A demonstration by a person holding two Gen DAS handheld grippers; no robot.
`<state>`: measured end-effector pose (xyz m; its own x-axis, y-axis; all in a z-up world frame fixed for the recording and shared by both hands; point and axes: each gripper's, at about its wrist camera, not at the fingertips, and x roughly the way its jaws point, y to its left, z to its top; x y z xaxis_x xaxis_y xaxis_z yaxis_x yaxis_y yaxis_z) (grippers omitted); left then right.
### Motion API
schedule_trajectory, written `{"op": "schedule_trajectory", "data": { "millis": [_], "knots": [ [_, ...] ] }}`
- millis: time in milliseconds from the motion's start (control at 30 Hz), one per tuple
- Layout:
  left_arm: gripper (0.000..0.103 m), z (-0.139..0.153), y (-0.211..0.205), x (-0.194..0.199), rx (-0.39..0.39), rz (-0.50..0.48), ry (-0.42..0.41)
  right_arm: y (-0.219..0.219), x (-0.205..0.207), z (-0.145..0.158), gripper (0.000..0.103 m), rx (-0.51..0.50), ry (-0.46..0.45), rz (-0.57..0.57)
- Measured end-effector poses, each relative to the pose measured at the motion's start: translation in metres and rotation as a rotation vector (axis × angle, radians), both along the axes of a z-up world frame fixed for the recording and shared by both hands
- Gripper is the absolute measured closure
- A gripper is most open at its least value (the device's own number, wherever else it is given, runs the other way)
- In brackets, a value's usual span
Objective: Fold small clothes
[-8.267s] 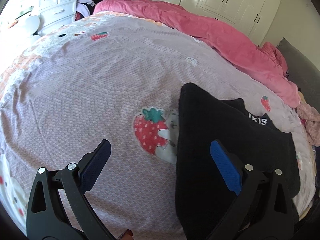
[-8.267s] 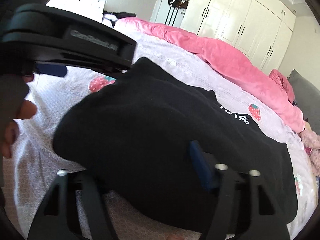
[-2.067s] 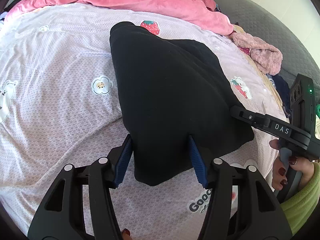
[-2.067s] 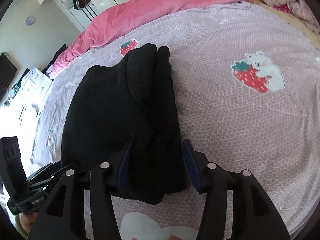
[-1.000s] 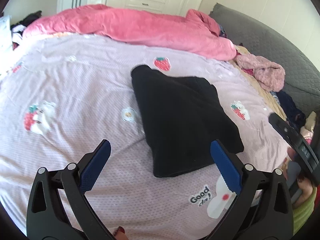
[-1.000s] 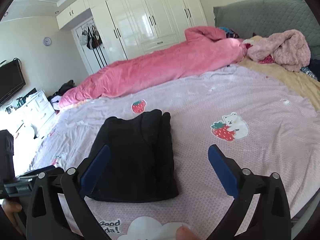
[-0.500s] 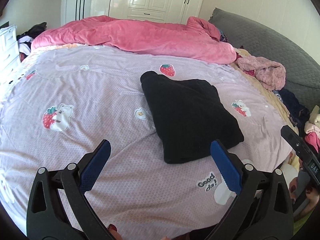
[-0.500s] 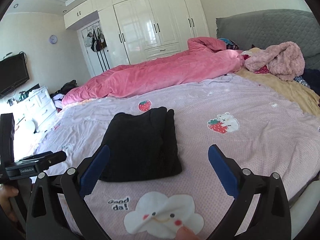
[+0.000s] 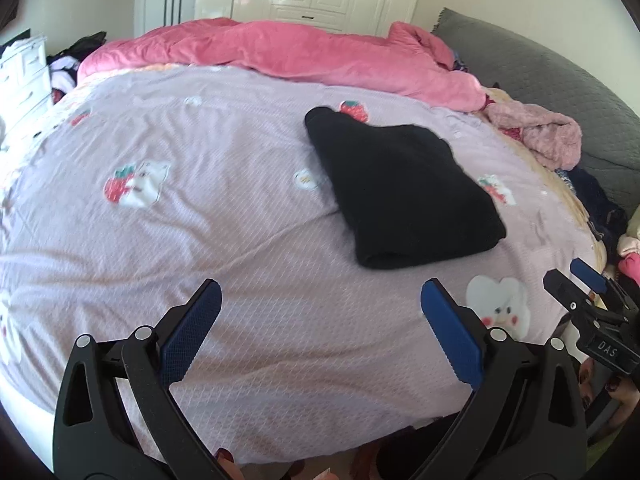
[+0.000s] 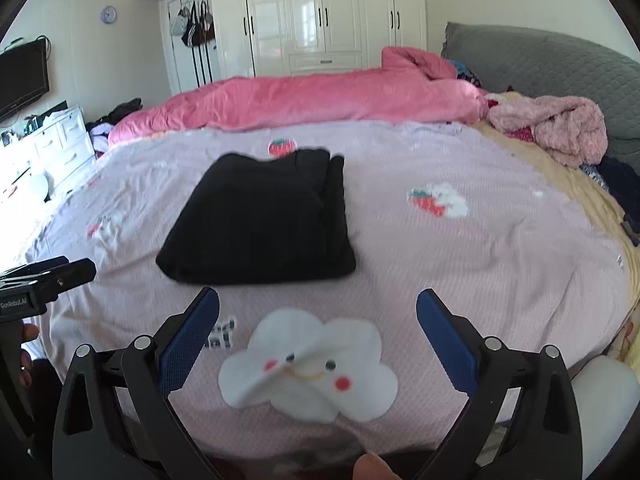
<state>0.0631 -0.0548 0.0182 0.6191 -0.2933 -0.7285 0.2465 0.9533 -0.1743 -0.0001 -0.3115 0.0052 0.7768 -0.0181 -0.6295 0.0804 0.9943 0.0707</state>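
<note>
Black clothes point(image 9: 400, 196) lie folded in a neat, flat pile on the bed point(image 9: 200, 240). The pile rests on the purple bed sheet point(image 10: 480, 264), near the middle of the bed. Nothing is touching it.

A strawberry picture point(image 9: 354, 110) on the sheet peeks out just behind the pile. A little flower picture point(image 9: 306, 179) sits just beside the pile, on its left in the left wrist view. A white smiling cloud picture point(image 10: 308, 372) is in front of the pile, nearer the bed's edge. A strawberry with a white bear point(image 10: 438, 200) is on the sheet to the right of the pile in the right wrist view.

The left tongs point(image 9: 320, 336) are spread wide and hold nothing. They hang over the front part of the bed, well apart from the pile. The right tongs point(image 10: 318, 340) are spread wide too, with nothing between them. They hang over the cloud picture, a bit in front of the pile.

A long pink blanket point(image 10: 320, 96) is bunched up along the far side of the bed, behind the pile. A fuzzy pink piece of clothing point(image 10: 560, 128) lies in a heap by the gray headboard point(image 10: 540, 60). White closet doors point(image 10: 320, 12) stand behind the bed.
</note>
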Motion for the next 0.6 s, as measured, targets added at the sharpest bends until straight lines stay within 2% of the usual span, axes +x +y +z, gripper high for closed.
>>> {"op": "schedule_trajectory", "data": {
  "millis": [200, 600],
  "knots": [
    [0.009, -0.0121, -0.0001, -0.0015, 0.023, -0.007, 0.029, 0.0050, 0.0031, -0.0063, 0.004, -0.003, 0.018, 0.016],
    [0.009, -0.0101, 0.0016, 0.0015, 0.026, 0.001, 0.028, 0.0075, 0.0070, -0.0074, 0.004, 0.002, 0.022, 0.024]
  ]
}}
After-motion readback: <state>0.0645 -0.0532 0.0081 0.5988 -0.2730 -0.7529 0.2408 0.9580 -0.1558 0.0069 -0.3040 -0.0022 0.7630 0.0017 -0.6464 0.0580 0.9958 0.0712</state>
